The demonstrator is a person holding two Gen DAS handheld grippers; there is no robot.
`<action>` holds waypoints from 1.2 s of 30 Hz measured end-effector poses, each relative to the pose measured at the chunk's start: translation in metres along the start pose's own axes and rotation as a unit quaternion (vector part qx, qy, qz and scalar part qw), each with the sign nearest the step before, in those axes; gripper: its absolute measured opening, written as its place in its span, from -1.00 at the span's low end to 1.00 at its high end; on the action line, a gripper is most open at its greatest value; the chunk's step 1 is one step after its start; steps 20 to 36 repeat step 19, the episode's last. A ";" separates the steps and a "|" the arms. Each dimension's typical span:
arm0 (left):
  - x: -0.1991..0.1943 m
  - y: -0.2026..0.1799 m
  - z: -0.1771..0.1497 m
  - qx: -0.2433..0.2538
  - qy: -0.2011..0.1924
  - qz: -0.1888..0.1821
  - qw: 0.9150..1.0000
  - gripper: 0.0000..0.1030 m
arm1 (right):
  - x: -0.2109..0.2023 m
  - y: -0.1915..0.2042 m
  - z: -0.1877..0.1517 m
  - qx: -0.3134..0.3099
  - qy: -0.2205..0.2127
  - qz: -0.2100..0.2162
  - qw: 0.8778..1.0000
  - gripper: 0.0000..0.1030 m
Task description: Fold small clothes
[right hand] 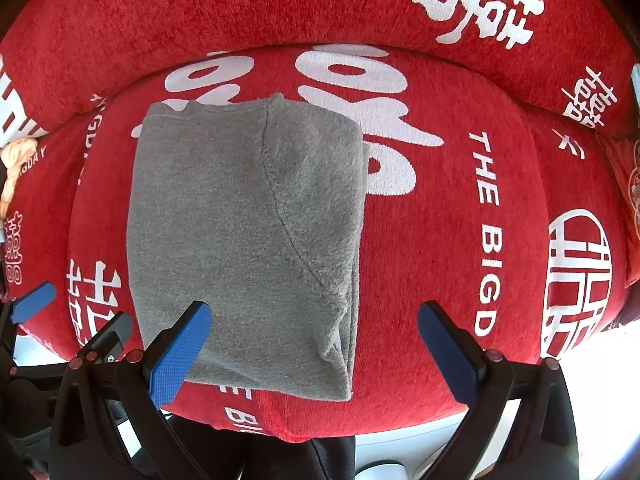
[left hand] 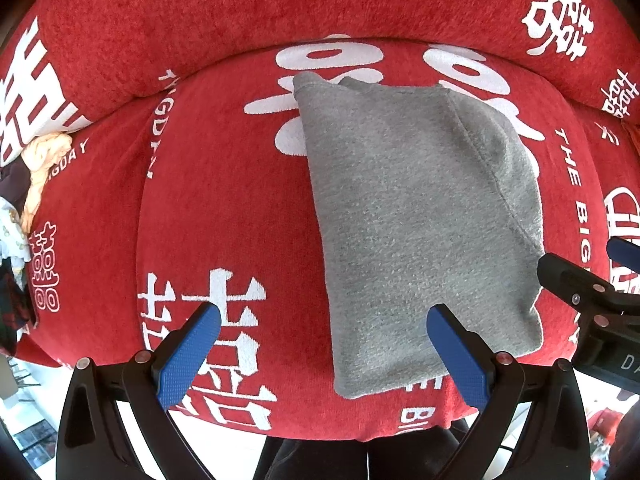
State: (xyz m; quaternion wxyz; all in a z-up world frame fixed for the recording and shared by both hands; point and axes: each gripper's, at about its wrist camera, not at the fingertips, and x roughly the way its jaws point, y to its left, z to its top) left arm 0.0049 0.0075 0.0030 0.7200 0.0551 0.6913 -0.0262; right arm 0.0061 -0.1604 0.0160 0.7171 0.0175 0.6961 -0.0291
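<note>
A grey fleece garment [left hand: 416, 216] lies folded into a flat rectangle on the red seat cushion [left hand: 224, 200]; it also shows in the right wrist view [right hand: 244, 236]. My left gripper [left hand: 324, 356] is open and empty, held above the cushion's front edge, with its right finger over the garment's near left corner. My right gripper [right hand: 314, 356] is open and empty, above the garment's near right corner. The right gripper also shows at the right edge of the left wrist view [left hand: 584, 280]. One blue fingertip of the left gripper shows at the left edge of the right wrist view.
The red sofa with white lettering has a backrest [left hand: 280, 4] behind the seat. A pile of other clothes [left hand: 36, 176] lies at the seat's left end. The floor [right hand: 592, 360] lies below the seat's front edge.
</note>
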 end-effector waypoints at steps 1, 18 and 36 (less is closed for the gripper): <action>0.000 0.000 0.000 0.000 0.000 0.000 1.000 1.00 | 0.000 0.000 0.000 -0.001 0.000 0.000 1.000 0.99; -0.004 -0.002 -0.001 0.002 -0.020 0.005 1.000 1.00 | 0.001 0.001 -0.002 0.001 0.000 0.000 1.000 0.99; -0.004 -0.002 -0.001 0.002 -0.019 0.005 1.000 1.00 | 0.001 0.001 -0.003 0.000 0.000 -0.001 1.000 0.99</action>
